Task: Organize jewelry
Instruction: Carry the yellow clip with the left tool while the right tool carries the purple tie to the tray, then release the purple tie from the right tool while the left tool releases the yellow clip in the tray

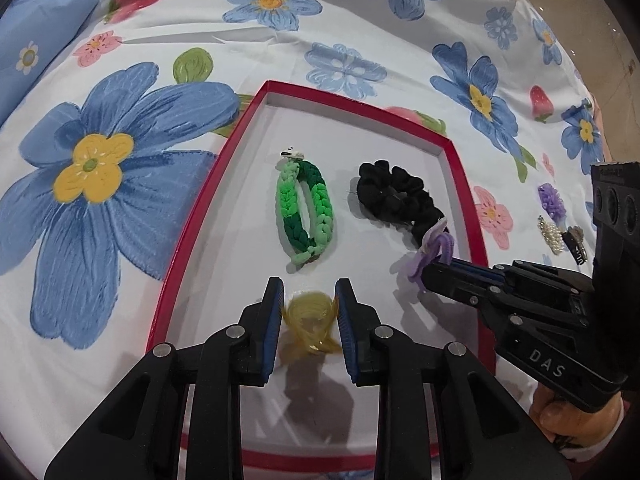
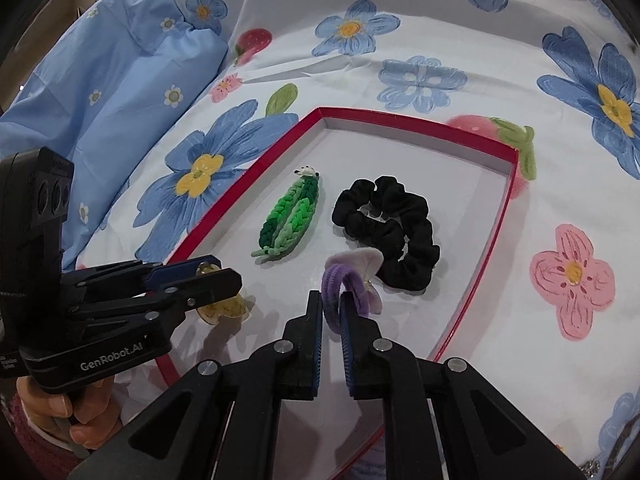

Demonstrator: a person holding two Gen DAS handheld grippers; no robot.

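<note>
A red-rimmed white tray (image 1: 360, 136) (image 2: 460, 184) lies on a floral bedsheet. Inside it rest a green braided band (image 1: 306, 210) (image 2: 290, 220) and a black scrunchie (image 1: 396, 196) (image 2: 392, 228). At the tray's near end my left gripper (image 1: 310, 304) (image 2: 222, 276) is shut on a yellow translucent flower clip (image 1: 310, 318) (image 2: 226, 308), held just above the tray floor. My right gripper (image 2: 332, 302) (image 1: 426, 276) is shut on a fuzzy purple hair tie (image 2: 334, 280) (image 1: 444, 246) with a pale flower, beside the scrunchie's near edge.
On the sheet right of the tray lie a purple fuzzy piece (image 1: 552, 200), a pearl clip (image 1: 554, 234) and a dark clip (image 1: 576, 244). A blue pillow (image 2: 120, 80) sits far left. A hand (image 1: 568, 412) (image 2: 60, 404) grips each handle.
</note>
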